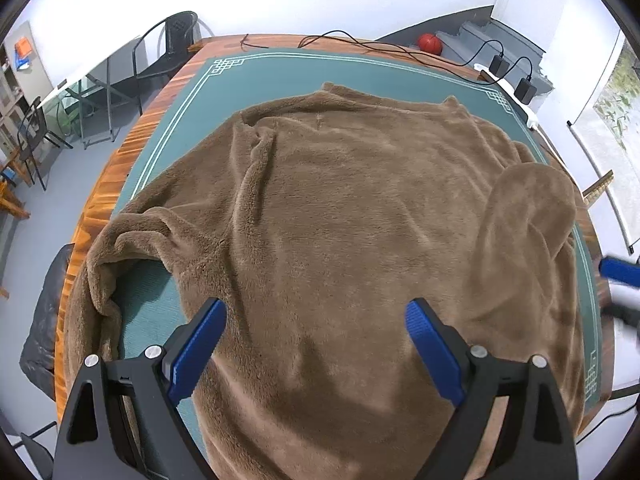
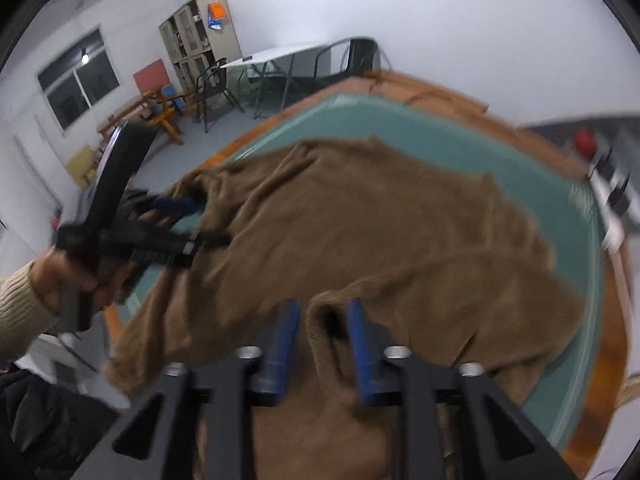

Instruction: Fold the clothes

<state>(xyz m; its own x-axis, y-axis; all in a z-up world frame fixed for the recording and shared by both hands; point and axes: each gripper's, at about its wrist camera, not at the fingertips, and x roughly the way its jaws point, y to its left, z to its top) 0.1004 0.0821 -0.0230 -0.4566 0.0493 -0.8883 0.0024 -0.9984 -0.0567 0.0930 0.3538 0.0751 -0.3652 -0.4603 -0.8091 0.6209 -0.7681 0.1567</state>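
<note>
Your left gripper (image 1: 316, 316) hangs over the near middle of the brown, plush fleece garment (image 1: 340, 220), its blue-padded jaws spread wide with nothing between them; the fabric lies flat below them and you are not touching it in this view. From the right wrist camera you can see that same left gripper (image 2: 200, 216) in your hand (image 2: 68, 276), a cream knit sleeve (image 2: 16, 300) at the wrist, reaching in over the garment's left edge.

Your right gripper (image 2: 324, 320) sits at the garment's near right part. Its jaws stand partly apart, and a raised fold of the brown fleece (image 2: 332, 312) stands up between them. The picture is blurred by motion, so you cannot tell whether the pads press on that fold or only flank it. In the left wrist view only a blurred blue pad of it shows at the right edge (image 1: 618, 270).

The garment lies spread across the green mat with white line border (image 1: 280, 72), which covers the wooden table (image 1: 120, 160). It looks thick and soft, its body mostly smooth, with a sleeve bunched and curled at the left (image 1: 120, 248) and another sleeve folded in over the right side (image 1: 532, 208).
</note>
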